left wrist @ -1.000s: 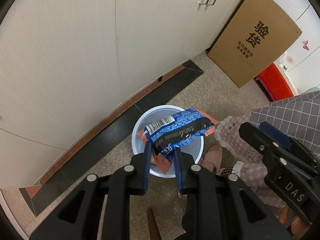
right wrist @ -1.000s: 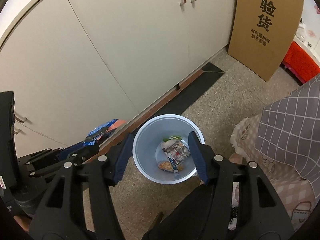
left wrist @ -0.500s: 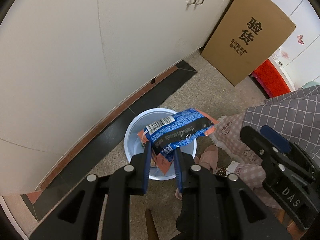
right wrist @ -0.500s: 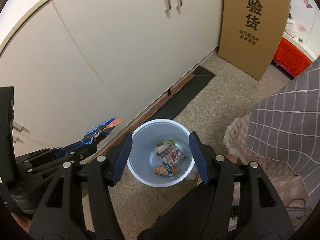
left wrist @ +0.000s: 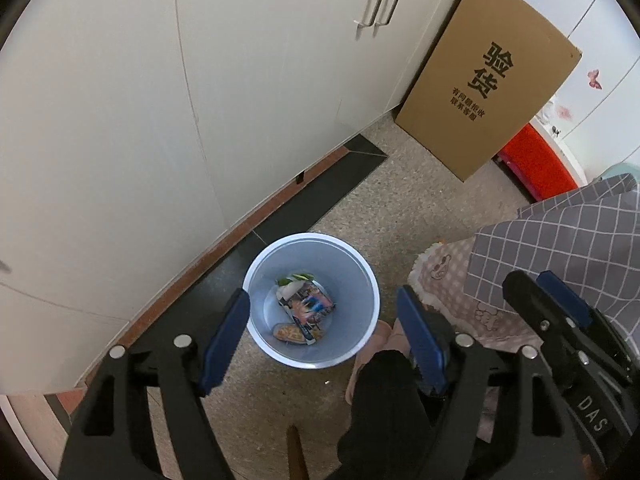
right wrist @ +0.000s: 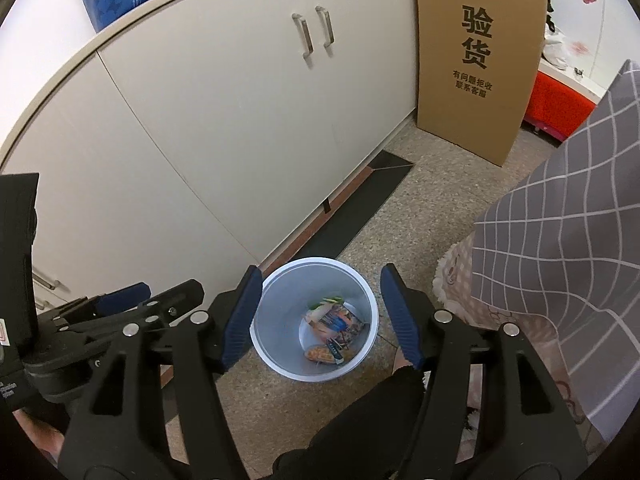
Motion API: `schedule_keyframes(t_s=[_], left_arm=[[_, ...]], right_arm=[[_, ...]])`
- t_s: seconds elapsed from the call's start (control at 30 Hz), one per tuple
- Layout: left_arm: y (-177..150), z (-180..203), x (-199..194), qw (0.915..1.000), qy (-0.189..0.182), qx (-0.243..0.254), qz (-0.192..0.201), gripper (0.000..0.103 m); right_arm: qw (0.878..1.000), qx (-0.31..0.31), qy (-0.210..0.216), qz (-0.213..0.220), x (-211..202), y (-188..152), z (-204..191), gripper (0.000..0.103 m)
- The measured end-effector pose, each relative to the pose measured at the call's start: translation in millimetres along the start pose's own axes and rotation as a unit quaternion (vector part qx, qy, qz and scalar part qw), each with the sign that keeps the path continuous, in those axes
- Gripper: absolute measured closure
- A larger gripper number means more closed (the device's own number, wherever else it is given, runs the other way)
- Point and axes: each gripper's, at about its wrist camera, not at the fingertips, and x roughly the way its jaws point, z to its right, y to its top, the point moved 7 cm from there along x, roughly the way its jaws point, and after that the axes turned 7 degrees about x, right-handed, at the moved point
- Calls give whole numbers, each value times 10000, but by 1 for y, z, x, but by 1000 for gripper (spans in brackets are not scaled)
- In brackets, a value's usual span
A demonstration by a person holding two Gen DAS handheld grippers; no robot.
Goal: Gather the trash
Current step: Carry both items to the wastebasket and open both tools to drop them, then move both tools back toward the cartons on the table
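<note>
Drop step complete: left tongs just sprung wide, released and empty above round pale-blue plastic bin on speckled floor, wrappers inside; right tongs likewise released; next, withdraw and seek further litter.

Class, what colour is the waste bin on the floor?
The waste bin is pale blue with a lighter rim, clearest in the left wrist view.

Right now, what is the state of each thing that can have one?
Left gripper: open, empty, jaws just opened.
Right gripper: open, empty.
Trash bin: upright, lidless, wrappers at the bottom.
Cabinet doors: closed.
Cardboard box: upright against the cabinet.
</note>
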Motion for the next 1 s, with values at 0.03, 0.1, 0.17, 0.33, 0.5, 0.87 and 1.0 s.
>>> schedule_keyframes(t_s=[0.03,0.1,0.17,0.33,0.5,0.87,1.0], left_arm=[[0,1,-4,10000,7,6,33,29],[0,4,-15,9999,32,47,129,29],[1,9,-28,9997,25,79,238,29],[7,29,-69,9979,-18,218,613,29],[12,62,-112,9939,-133,361,1030,27],[19,209,-174,9792,-757,1156,1483,21],[14,276,-177,9706,-942,1632,1498,17]], right_arm=[[10000,14,16,22,-4,0,1,42],[9999,50,69,69,-13,1,1,42],[9997,85,146,153,-27,4,1,42],[9982,164,320,489,-69,15,6,41],[9941,371,424,922,-119,30,24,38],[9747,1163,-121,1907,-230,47,148,20],[9628,1567,-564,2126,-264,41,212,17]])
